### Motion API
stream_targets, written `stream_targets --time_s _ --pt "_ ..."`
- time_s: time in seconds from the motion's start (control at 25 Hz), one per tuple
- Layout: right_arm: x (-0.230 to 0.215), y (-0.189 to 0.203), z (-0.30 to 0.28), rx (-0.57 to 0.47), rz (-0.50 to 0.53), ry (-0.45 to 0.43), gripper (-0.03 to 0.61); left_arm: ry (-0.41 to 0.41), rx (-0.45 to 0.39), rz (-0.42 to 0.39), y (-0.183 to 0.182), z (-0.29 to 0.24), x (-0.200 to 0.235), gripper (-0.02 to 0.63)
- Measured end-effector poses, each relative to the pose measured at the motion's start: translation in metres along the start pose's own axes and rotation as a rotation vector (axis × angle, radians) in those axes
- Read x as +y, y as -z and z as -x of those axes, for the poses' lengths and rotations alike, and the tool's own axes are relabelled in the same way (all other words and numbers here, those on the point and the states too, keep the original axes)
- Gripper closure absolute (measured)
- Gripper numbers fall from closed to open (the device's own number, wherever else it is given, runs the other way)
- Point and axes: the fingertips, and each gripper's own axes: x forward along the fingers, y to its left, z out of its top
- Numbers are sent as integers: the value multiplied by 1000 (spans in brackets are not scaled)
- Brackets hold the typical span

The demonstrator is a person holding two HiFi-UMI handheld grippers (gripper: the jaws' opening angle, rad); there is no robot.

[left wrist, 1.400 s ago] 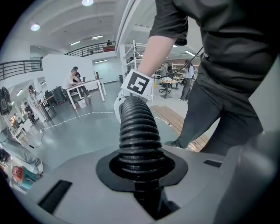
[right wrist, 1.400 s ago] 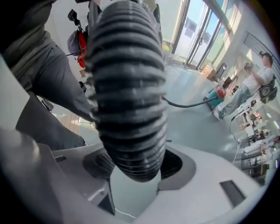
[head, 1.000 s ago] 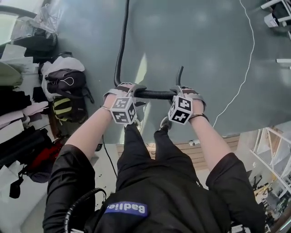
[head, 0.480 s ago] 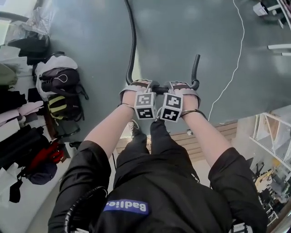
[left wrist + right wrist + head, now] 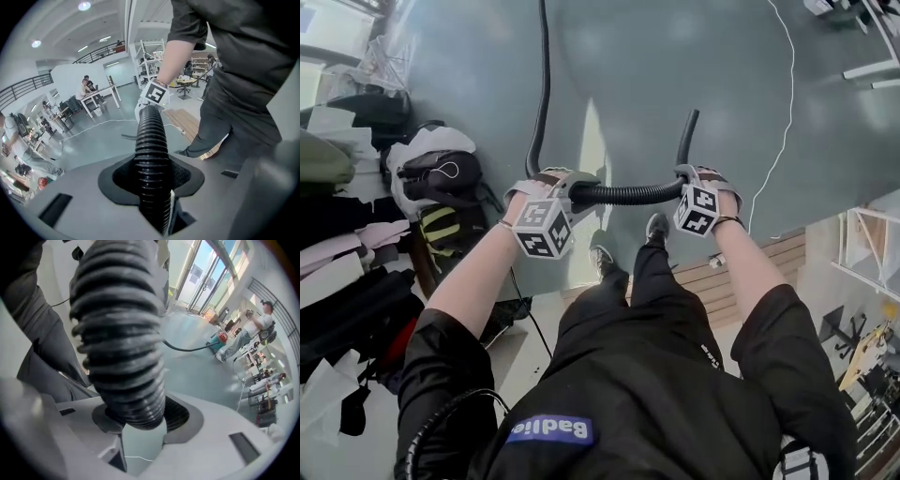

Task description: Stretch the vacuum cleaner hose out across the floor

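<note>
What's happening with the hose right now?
A person standing on the grey floor holds a black ribbed hose with a gripper in each hand. The left gripper is clamped on it, and from there the hose trails away across the floor. The right gripper, near the free end, has just been opening its jaws, with the hose loose between them.

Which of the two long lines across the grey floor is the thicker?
The black ribbed hose up the middle of the head view; the white cable to its right is only a thin line.
</note>
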Motion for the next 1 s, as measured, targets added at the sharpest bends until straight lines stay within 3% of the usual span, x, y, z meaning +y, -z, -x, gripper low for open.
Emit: stream_targets --time_s 0.04,0.2,0.28,0.44,0.56,0.68,0.84,1.0 --pt "4 -10 4 -12 -24 -10 394 -4 4 0 8 11 -3 454" --pt "20 -47 29 7 -102 -15 408 -26 49 83 42 25 -13 439" --pt "25 -63 44 36 -96 14 411 -38 18 88 33 21 -20 366" --pt "35 -92 60 121 -27 54 416 -61 -32 -18 -15 -12 -42 333" --pt "59 -98 61 180 59 31 416 -81 34 -71 -34 -57 -53 327" --pt "74 -96 66 175 81 18 416 24 127 -41 -31 -100 -72 327" --pt "90 -72 70 142 74 1 414 115 57 11 -53 -116 -87 498" --pt "105 -14 76 160 29 -3 390 142 -3 -53 -71 -109 -100 520"
